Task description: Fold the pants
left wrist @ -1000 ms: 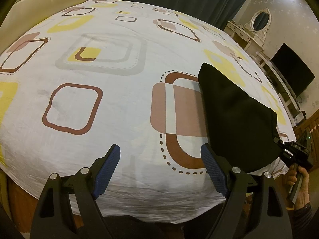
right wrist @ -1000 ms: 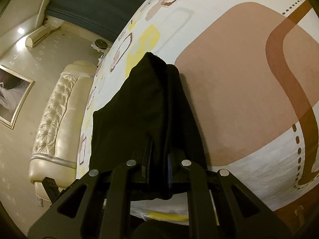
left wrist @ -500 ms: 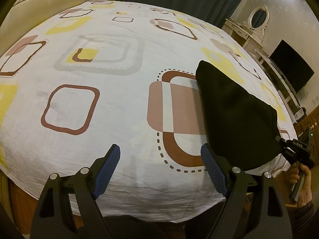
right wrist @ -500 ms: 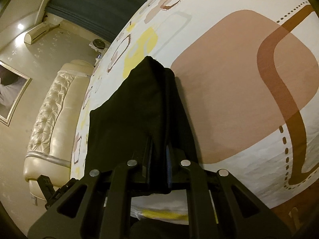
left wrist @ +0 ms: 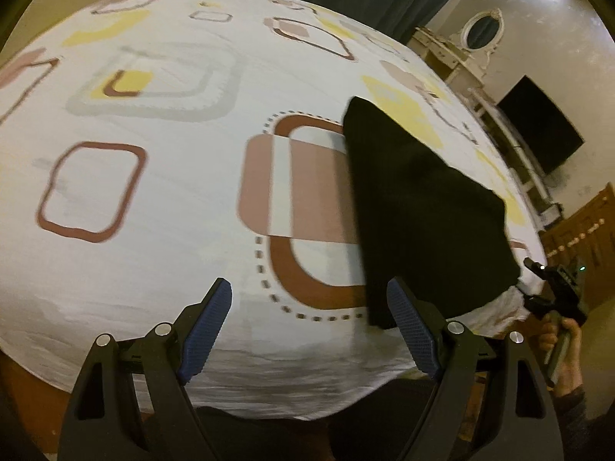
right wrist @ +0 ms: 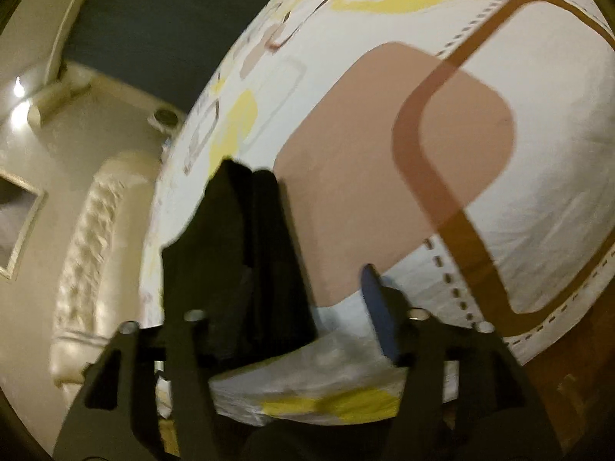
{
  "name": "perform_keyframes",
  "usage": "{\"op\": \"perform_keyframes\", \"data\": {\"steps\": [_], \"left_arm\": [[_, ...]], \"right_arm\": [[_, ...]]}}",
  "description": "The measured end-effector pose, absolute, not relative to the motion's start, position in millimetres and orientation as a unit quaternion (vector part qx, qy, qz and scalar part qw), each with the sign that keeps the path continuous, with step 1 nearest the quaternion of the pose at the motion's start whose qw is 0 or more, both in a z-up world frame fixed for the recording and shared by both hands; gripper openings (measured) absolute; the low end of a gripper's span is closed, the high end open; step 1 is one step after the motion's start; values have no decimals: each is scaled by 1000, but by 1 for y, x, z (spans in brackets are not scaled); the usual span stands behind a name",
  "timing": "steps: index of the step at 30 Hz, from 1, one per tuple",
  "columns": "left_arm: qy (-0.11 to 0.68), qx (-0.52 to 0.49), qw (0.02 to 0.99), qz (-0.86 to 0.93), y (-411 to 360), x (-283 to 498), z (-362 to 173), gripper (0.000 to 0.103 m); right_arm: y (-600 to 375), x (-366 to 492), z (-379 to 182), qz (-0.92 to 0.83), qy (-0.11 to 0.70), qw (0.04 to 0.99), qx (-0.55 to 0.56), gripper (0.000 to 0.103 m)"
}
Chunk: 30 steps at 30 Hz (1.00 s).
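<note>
The black pants (left wrist: 423, 211) lie folded into a long wedge on the right side of the bed (left wrist: 184, 199), their wide end at the near right edge. My left gripper (left wrist: 313, 326) hovers open over the bed's near edge with nothing between its blue pads, and its right pad is just beside the pants' near corner. In the right wrist view my right gripper (right wrist: 292, 307) is opening. The pants' end (right wrist: 238, 253) sits loose between the jaws, close to the left finger, and the right pad (right wrist: 378, 315) stands well clear of the cloth. A hand (left wrist: 561, 345) holds the right gripper (left wrist: 528, 280) off the bed's corner.
The bed's patterned sheet spreads wide to the left of the pants. A tufted cream headboard (right wrist: 88, 253) stands at the far end. Along the right wall are a dressing table with an oval mirror (left wrist: 480, 30), a dark television (left wrist: 538, 126) and a wooden cabinet (left wrist: 584, 230).
My right gripper, shut on the pants' end before, has spread its jaws and drawn back a little from the cloth. The left gripper stays open in nearly the same place.
</note>
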State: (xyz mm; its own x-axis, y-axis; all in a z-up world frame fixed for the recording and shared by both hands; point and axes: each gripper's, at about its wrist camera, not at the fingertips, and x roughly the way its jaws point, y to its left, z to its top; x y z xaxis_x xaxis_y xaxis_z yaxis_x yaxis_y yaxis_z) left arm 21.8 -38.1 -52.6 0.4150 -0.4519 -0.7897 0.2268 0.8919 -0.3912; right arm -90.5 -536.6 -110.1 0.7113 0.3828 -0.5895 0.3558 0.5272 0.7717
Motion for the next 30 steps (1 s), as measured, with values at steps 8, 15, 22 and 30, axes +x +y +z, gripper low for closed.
{"op": "perform_keyframes", "data": {"steps": [8, 15, 22, 30], "left_arm": [[522, -185, 784, -280, -59, 33, -69, 85], [546, -225, 743, -316, -84, 43, -93, 85], [543, -259, 722, -342, -97, 46, -99, 85], [551, -275, 711, -339, -104, 49, -103, 55]], "right_arm": [[-529, -82, -112, 42, 379, 781, 496, 70], [-508, -67, -122, 66, 404, 774, 482, 70], [-501, -56, -133, 103, 400, 757, 506, 71], [-493, -51, -137, 100, 406, 769, 483, 44]]}}
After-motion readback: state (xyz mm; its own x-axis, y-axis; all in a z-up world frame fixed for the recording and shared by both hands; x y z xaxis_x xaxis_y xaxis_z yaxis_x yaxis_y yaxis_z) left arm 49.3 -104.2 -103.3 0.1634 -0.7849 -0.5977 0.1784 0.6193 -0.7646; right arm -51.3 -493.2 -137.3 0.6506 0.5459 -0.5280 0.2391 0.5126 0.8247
